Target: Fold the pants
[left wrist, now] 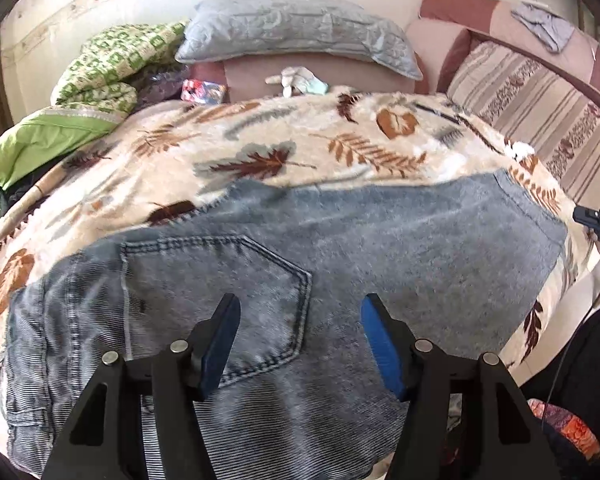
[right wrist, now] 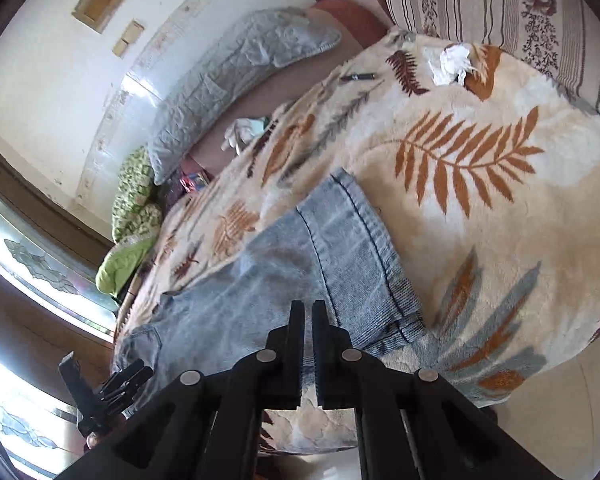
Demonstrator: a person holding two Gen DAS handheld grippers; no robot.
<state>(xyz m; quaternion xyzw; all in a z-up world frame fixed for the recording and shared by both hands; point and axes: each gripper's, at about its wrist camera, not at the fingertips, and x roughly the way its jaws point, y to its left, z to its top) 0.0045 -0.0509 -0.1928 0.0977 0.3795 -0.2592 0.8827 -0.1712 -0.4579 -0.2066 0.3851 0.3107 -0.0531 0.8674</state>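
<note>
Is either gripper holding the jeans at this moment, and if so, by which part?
Nothing is held. The left gripper hangs open above the jeans near the back pocket; the right gripper is shut with nothing between its fingers.

My left camera looks down and forward along its fingers, close over the jeans (left wrist: 340, 248), facing the grey pillow (left wrist: 296, 36) at the wall. My right camera sits at the bed's edge, rolled sideways, looking across the leaf blanket (right wrist: 480, 184). Both views share jeans, blanket and pillow.
</note>
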